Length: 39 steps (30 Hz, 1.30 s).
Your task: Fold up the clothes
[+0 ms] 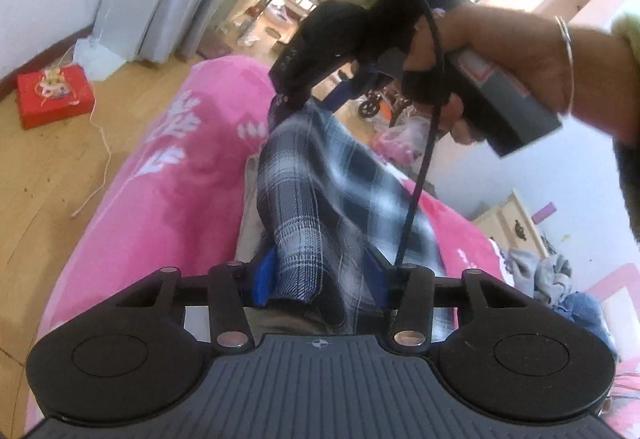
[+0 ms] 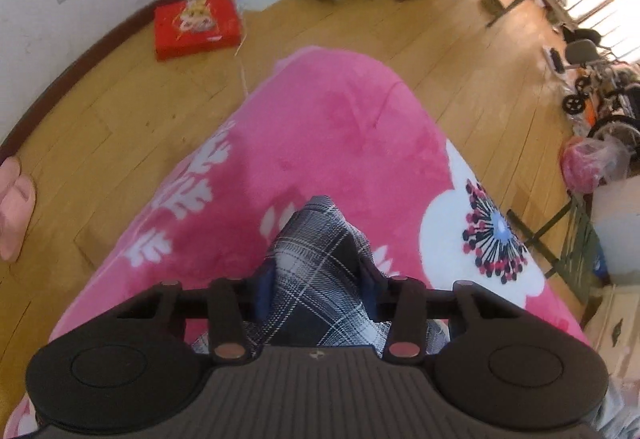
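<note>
The left claw (image 1: 320,279) has a ribbed grey deck with a small crosshair mark, black round hubs, silver rivets and blue pads. The right claw (image 1: 288,95) is black with a grey handle, a green lamp and a black cable. The right hand (image 1: 516,59) wears a thin bangle and a pale green sleeve.

Navy-and-white plaid garment (image 1: 316,199), bunched, lifted above pink blanket (image 2: 320,119)

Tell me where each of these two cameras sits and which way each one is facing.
Left wrist: on the left gripper, looking along the plaid garment toward the right gripper and the hand holding it.
Right wrist: on the right gripper, looking steeply down at the garment; only its own fingers show.
Shared: plaid garment, pink blanket, red box.
</note>
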### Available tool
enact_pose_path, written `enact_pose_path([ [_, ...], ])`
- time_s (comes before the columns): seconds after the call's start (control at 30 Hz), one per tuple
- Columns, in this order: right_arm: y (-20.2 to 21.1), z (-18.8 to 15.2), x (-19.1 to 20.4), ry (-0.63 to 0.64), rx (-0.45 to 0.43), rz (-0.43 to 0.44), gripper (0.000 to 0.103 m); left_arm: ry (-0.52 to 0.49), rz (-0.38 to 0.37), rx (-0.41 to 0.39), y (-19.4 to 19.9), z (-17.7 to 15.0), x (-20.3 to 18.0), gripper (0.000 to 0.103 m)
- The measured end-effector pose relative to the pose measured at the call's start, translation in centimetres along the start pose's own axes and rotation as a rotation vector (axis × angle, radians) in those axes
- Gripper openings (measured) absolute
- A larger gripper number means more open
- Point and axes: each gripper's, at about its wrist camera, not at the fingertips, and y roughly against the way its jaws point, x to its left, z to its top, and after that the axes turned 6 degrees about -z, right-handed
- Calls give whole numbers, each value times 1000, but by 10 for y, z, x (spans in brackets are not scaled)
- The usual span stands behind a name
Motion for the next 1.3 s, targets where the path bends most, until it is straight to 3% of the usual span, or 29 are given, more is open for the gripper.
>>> enact_pose_path([
  [0.1,-5,-6,0,-40,-89,-12,60,38,28,27,-6,-3,12,48],
  [0.23,11,-16,-22,-100,-277,39,61,84,14,32,-3,-6,24,55],
  [0.37,49,-39,-85,-265,-462,140,62,140,-20,28,6,-9,31,58],
  [0.43,67,-57,-115,-289,-504,234,58,152,-31,30,9,-10,34,54],
  [0.57,84,-109,-142,-146,-530,365,55,170,-29,22,10,-8,37,40],
  [0.63,81,-135,-147,-82,-524,399,51,172,-14,25,9,-7,35,17],
  [0.7,74,-159,-152,-53,-538,412,48,165,11,34,9,-8,31,11],
  [0.8,63,-187,-164,-72,-575,390,43,145,79,70,11,-6,24,9],
  [0.9,49,-208,-194,-162,-611,326,40,106,149,89,16,-4,13,16],
  [1.0,39,-227,-221,-201,-638,295,38,125,234,32,37,-5,-1,45],
  [1.17,43,-241,-228,-65,-715,375,38,78,361,-108,65,-7,-42,47],
  [1.3,31,-226,-190,209,-736,432,35,-86,328,-41,19,-6,-89,47],
])
